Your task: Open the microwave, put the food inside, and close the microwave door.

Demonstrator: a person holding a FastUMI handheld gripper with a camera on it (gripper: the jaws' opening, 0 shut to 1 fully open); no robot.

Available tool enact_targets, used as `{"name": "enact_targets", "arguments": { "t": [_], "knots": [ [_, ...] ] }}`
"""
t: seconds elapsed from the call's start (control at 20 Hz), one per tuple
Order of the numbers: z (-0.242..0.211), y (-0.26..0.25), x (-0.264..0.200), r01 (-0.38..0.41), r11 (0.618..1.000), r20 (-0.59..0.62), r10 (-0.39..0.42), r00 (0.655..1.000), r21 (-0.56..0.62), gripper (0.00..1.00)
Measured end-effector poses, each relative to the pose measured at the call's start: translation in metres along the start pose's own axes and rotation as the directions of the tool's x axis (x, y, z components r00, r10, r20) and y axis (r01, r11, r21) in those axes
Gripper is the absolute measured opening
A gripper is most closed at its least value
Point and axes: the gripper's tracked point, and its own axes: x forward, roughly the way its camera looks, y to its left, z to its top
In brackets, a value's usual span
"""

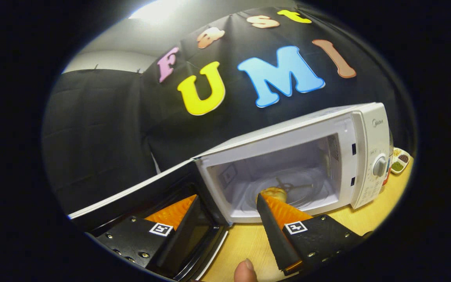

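Observation:
The white microwave (pixel 366 156) stands on a wooden table (pixel 245 241) with its black door (pixel 131 199) swung wide open to the left. Inside, a pale round piece of food (pixel 275 192) lies on the glass turntable (pixel 307 188). My gripper (pixel 227 197) is open, just in front of the cavity, with nothing between its fingers. The left orange finger (pixel 172 211) is by the inner face of the open door. The tip of the right finger (pixel 284 211) is just short of the food.
A small divided dish (pixel 400 160) with dark and green contents sits on the table to the right of the microwave. A person's thumb (pixel 245 271) shows between the finger bases. Black cloth walls close the booth behind.

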Motion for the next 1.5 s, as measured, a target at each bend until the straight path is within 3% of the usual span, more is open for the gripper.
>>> {"name": "enact_targets", "arguments": {
  "t": [0.25,0.55,0.8,0.9,1.15,1.3,1.4,1.5],
  "knots": [
    [0.017,0.071,-0.078,-0.172,0.981,0.052,0.177,0.983,-0.086,0.88],
    [0.026,0.154,-0.155,-0.327,0.917,0.122,0.36,0.925,-0.23,0.88],
    [-0.016,0.205,-0.168,-0.406,0.846,0.028,0.442,0.897,-0.346,0.88],
    [-0.017,0.22,-0.174,-0.407,0.834,0.045,0.455,0.889,-0.372,0.89],
    [-0.058,0.262,-0.165,-0.514,0.791,-0.044,0.531,0.846,-0.331,0.89],
    [-0.085,0.264,-0.157,-0.536,0.788,-0.114,0.529,0.841,-0.302,0.62],
    [-0.1,0.259,-0.146,-0.52,0.806,-0.141,0.501,0.854,-0.282,0.52],
    [-0.113,0.252,-0.138,-0.51,0.823,-0.167,0.482,0.86,-0.251,0.22]
  ]
}}
